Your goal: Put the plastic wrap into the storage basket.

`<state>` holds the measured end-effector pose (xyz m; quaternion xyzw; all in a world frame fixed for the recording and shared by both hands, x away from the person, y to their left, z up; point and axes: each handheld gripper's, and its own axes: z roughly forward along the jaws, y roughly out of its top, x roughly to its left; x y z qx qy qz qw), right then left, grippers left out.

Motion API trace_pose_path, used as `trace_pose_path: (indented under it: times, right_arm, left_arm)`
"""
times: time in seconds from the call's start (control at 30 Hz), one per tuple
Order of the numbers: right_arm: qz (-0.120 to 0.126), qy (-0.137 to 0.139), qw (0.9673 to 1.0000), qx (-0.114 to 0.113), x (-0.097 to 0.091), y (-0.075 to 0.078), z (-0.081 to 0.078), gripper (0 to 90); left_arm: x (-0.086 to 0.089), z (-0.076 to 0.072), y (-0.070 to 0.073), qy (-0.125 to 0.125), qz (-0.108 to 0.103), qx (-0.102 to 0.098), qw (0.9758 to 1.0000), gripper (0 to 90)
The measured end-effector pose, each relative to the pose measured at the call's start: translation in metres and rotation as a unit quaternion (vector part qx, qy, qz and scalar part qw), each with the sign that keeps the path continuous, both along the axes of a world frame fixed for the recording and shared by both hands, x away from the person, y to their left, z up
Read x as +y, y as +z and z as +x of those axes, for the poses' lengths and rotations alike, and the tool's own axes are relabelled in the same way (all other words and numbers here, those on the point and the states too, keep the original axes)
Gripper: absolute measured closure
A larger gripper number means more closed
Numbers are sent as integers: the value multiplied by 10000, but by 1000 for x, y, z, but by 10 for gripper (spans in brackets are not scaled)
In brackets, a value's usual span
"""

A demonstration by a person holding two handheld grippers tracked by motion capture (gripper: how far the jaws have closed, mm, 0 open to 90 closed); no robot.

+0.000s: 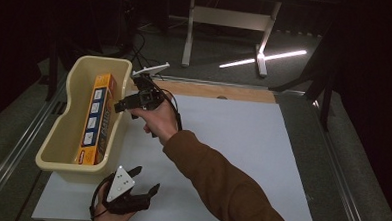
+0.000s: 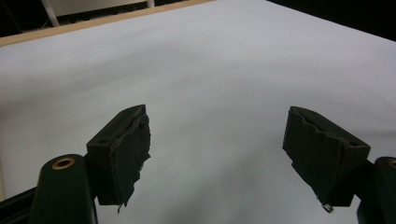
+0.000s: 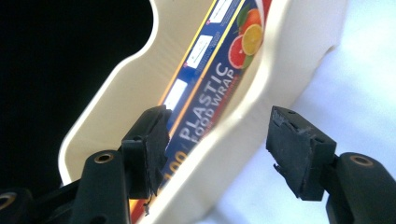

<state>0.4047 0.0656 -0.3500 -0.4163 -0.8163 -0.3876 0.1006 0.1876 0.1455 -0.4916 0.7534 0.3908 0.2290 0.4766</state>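
Placement looks close to finished, judging by how things lie: the plastic wrap box (image 1: 97, 118) sits inside the cream tub (image 1: 58, 134), leaning on its long edge against the tub's right wall, and the right claw (image 1: 129, 103) hangs at that wall's rim with its jaws wide and nothing between them. In the right gripper view the near wall of the tub (image 3: 243, 126) runs up between the two jaws, with the box (image 3: 205, 84) just beyond it. To do this step well, I would lift the right claw straight up and back so neither jaw catches the rim and tips the tub, and leave the box as it leans.

The box is long and narrow, orange along its edges, with a blue face that reads "PLASTIC FOOD WRAP", citrus slices printed at one end and small white panels spaced down its length. It looks like light cardboard, easy to dent.

At the near edge of the white tabletop (image 1: 242, 142), the left claw (image 1: 146, 181) rests beside the tub's near end, its jaws also wide apart and empty above the bare surface.
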Motion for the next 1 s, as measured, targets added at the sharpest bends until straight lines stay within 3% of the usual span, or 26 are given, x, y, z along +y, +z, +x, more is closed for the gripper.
trace_pose_path:
  times: [0.1,0.2,0.4,0.53,0.67,0.8,0.93,0.97,1.0]
  right_arm:
    - [-115,96,9989,-448,-14,2,-7,380]
    - [-276,76,9956,-893,-27,-2,-14,381]
    - [-279,21,9886,-1476,-61,-15,-30,379]
    - [-288,-57,9837,-1772,-86,-24,-39,377]
    - [-106,-174,9784,-2056,-113,-33,-53,373]
    - [-213,-143,9728,-2301,-135,-44,-67,353]
    - [-271,-88,9701,-2412,-151,-53,-77,316]
    - [-309,-45,9662,-2560,-161,-60,-84,289]
    - [-332,-29,9648,-2610,-166,-63,-87,277]
  left_arm:
    - [-1,1,0,6,-5,6,10000,229]
    - [-1,1,0,12,-5,-13,10000,229]
    - [0,3,0,37,3,-3,10000,228]
    - [0,3,-1,43,14,10,10000,228]
    - [0,3,-1,52,12,13,10000,228]
    - [-1,3,-1,42,11,12,10000,226]
    - [-1,4,-1,47,18,22,10000,224]
    - [0,4,-1,50,-13,22,10000,224]
    - [0,4,-1,49,-31,25,10000,224]
